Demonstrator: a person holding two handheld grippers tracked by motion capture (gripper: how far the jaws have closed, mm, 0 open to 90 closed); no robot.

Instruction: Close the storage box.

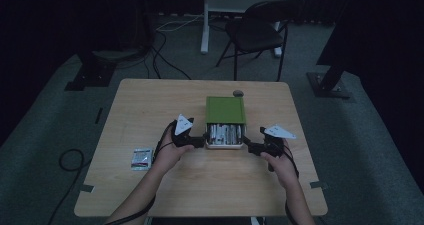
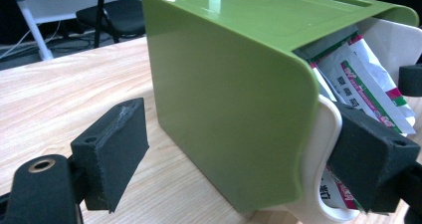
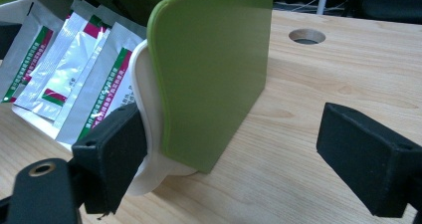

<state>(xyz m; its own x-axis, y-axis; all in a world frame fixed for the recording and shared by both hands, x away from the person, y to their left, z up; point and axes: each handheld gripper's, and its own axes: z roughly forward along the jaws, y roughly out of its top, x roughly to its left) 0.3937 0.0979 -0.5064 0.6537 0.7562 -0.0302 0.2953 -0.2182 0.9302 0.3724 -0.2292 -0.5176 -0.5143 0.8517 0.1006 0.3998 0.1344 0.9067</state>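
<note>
Box (image 1: 225, 110) sits mid-table, slightly right of centre: green lid (image 2: 234, 109) over a white tray (image 1: 224, 144) that sticks out toward you on the near side. Silver sachets (image 1: 225, 133) with red and green print stand packed in the exposed part of the tray.

Your left gripper (image 1: 200, 141) is at the box's near left corner. Jaws stand wide, not clamped. In the left gripper view one pad (image 2: 370, 164) lies against the tray's white rim (image 2: 326, 184) at the sachets; the other pad (image 2: 113, 152) hangs clear of the lid's green side, with bare wood between.

Your right gripper (image 1: 251, 146) mirrors it at the near right corner. Jaws wide here too. In the right gripper view one pad (image 3: 110, 157) touches the tray's curved white edge (image 3: 147, 134) just under the lid; the other pad (image 3: 366, 157) is well apart, over open table (image 3: 308, 114).

Neither gripper holds anything. Both hands rest low at the table, wrists toward the near edge.

One loose sachet (image 1: 142, 158) lies flat on the table to the left, near your left forearm. A round hole (image 3: 307, 36) is in the tabletop just past the box's far right corner. A dark chair (image 1: 260, 27) stands on the floor beyond the far edge.
</note>
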